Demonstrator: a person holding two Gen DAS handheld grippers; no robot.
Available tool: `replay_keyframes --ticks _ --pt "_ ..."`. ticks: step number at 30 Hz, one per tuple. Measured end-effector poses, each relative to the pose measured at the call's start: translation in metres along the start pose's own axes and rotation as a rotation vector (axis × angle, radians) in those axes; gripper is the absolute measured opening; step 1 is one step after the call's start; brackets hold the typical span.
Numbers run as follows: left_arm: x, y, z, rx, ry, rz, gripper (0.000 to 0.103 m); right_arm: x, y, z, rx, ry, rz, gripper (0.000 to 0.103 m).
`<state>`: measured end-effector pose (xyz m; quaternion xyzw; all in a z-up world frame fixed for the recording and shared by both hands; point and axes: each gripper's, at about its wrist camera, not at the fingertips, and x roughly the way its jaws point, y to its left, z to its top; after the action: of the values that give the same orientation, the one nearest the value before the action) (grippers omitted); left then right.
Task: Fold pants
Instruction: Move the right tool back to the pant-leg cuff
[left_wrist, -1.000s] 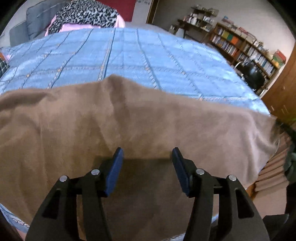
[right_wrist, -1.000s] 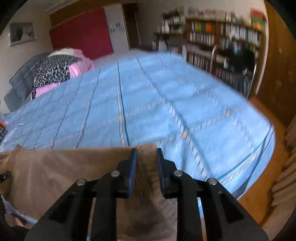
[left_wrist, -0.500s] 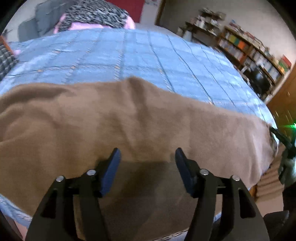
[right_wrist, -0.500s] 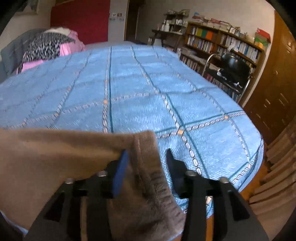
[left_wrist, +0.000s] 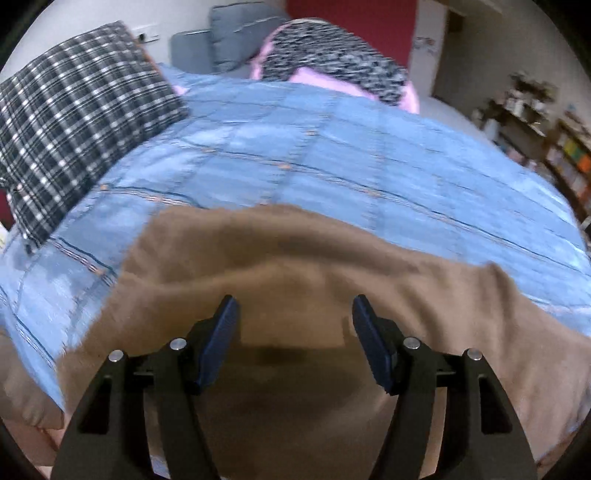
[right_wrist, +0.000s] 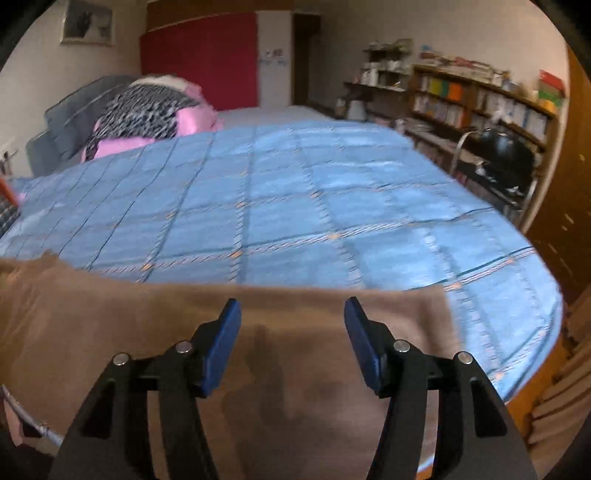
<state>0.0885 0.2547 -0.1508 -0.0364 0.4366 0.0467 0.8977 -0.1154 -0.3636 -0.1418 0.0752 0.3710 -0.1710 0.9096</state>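
Observation:
The brown pants (left_wrist: 295, 266) lie spread along the near edge of the bed on the blue quilt (left_wrist: 332, 155). They also show in the right wrist view (right_wrist: 147, 325), where their right end stops near the bed's corner. My left gripper (left_wrist: 291, 314) is open and empty just above the pants' left part. My right gripper (right_wrist: 291, 317) is open and empty above the pants' right part. Neither gripper holds cloth.
A black-and-white plaid pillow (left_wrist: 74, 129) lies at the bed's left. A leopard-print and pink pile (right_wrist: 147, 114) and grey cushions (left_wrist: 229, 44) sit at the far end. Bookshelves (right_wrist: 480, 107) and a black chair (right_wrist: 506, 151) stand to the right, with wooden floor (right_wrist: 561, 402) beyond the corner.
My right gripper has opened and let go of the pants' end, which now lies flat. My left gripper stayed open and swung left toward the plaid pillow.

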Motion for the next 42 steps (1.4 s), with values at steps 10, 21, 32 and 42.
replay_keyframes --ticks 10,21,32,42 --pt "0.076 0.01 0.026 0.06 -0.009 0.173 0.067 0.04 0.015 -0.03 0.046 0.122 -0.008 0.06" --pt "0.072 -0.004 0.029 0.105 0.006 0.22 0.068 0.054 0.016 -0.035 0.072 0.099 -0.005 0.063" --pt "-0.015 -0.123 -0.001 0.248 -0.106 0.04 0.082 0.006 -0.023 -0.027 0.231 -0.007 0.023 0.064" --pt "-0.044 -0.258 -0.053 0.332 -0.018 -0.307 0.082 -0.043 -0.131 -0.071 0.52 -0.061 -0.099 0.078"
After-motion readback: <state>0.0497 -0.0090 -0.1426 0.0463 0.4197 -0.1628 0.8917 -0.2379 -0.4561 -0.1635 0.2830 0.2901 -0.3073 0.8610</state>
